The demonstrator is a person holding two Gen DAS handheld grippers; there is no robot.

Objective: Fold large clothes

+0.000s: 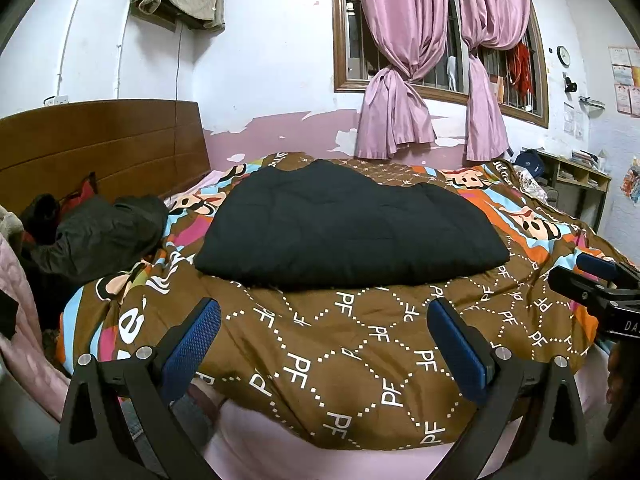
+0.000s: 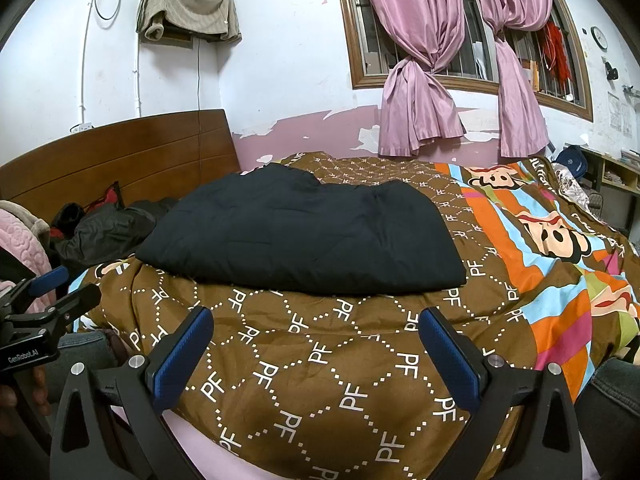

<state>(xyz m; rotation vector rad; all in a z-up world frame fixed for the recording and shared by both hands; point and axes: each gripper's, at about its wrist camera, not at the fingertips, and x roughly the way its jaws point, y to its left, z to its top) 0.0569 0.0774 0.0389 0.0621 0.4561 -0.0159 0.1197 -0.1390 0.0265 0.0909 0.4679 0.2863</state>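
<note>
A black padded garment point(image 1: 348, 224) point(image 2: 304, 232) lies folded into a flat bundle on the brown patterned quilt point(image 1: 360, 340) point(image 2: 320, 360) that covers the bed. My left gripper point(image 1: 324, 320) hangs open over the quilt's near edge, short of the garment, with nothing between its blue pads. My right gripper point(image 2: 316, 328) is open too, at about the same distance from the bundle. Each gripper shows at the edge of the other's view: the right gripper point(image 1: 600, 276), the left gripper point(image 2: 56, 288).
A dark jacket point(image 1: 100, 236) point(image 2: 104, 228) lies crumpled by the wooden headboard point(image 1: 100, 140). Pink bedding point(image 2: 20, 232) is piled at the left. Pink curtains point(image 1: 400, 80) hang at the window behind the bed. A low shelf point(image 1: 576, 184) stands at the far right.
</note>
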